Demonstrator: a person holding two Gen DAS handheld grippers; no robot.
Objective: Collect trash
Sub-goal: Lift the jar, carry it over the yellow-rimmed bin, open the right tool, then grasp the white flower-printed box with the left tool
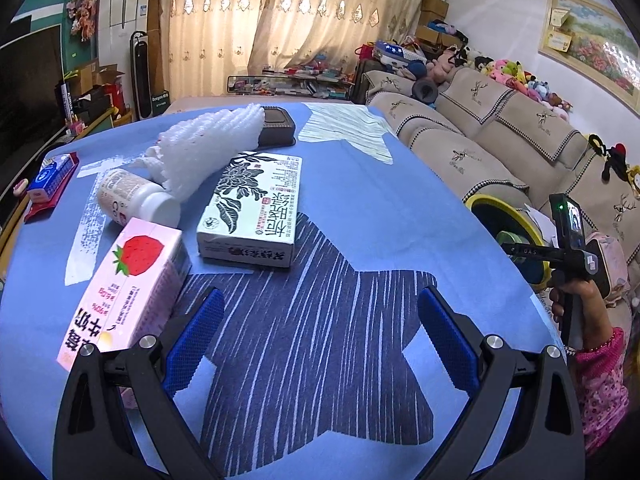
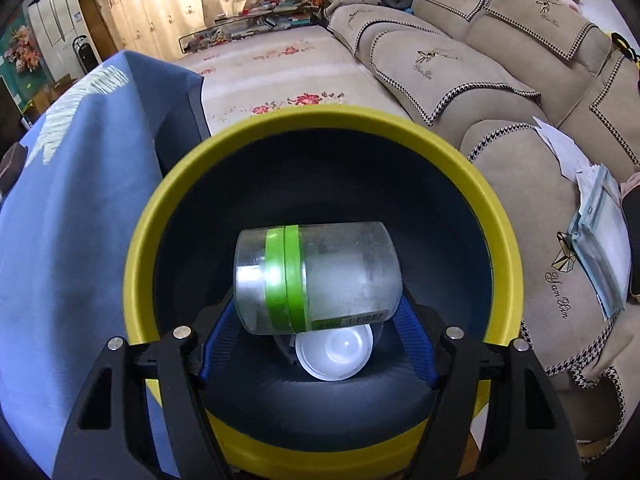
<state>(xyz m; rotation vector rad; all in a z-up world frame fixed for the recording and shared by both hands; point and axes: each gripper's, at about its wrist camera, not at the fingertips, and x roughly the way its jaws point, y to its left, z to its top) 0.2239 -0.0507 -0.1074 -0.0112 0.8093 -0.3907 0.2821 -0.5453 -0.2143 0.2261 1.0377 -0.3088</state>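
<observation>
My right hand-held gripper (image 2: pixel 316 332) over yellow-rimmed bin (image 2: pixel 320 120), jaws wide w/ clear jar (image 2: pixel 316 276) between (grip unclear), my left hand-held gripper (image 1: pixel 320 336) open, empty, over table (image 1: pixel 360 184), strawberry carton (image 1: pixel 128 288) just beside.

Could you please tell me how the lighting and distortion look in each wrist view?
Left wrist view: backlit curtains glow, the fisheye bows the table edge, corners go black. Right wrist view: glare streaks the clear jar, the bin interior is dark, its rim bulges.
</observation>
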